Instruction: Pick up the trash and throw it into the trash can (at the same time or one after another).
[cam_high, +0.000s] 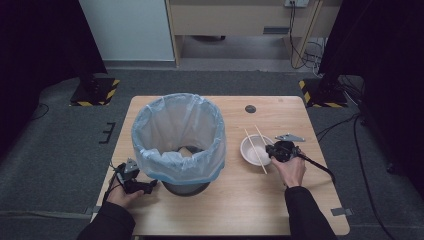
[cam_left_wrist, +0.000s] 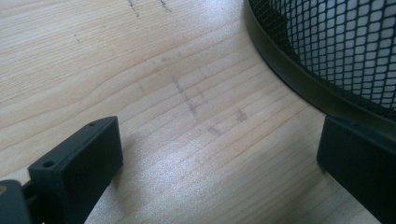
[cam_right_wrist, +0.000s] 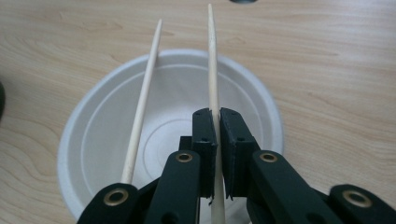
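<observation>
Two chopsticks (cam_right_wrist: 140, 107) lie across the white bowl (cam_right_wrist: 102, 135), pointing away toward the table's far edge. Right gripper (cam_right_wrist: 217, 116) is clamped on one chopstick (cam_right_wrist: 213, 70); left gripper (cam_left_wrist: 219, 154) sits with jaws apart.

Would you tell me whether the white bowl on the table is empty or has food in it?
Empty: the white bowl shows only bare inner surface, with two chopsticks lying across its rim.

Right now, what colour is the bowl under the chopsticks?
White bowl, clearest in the right gripper view.
</observation>
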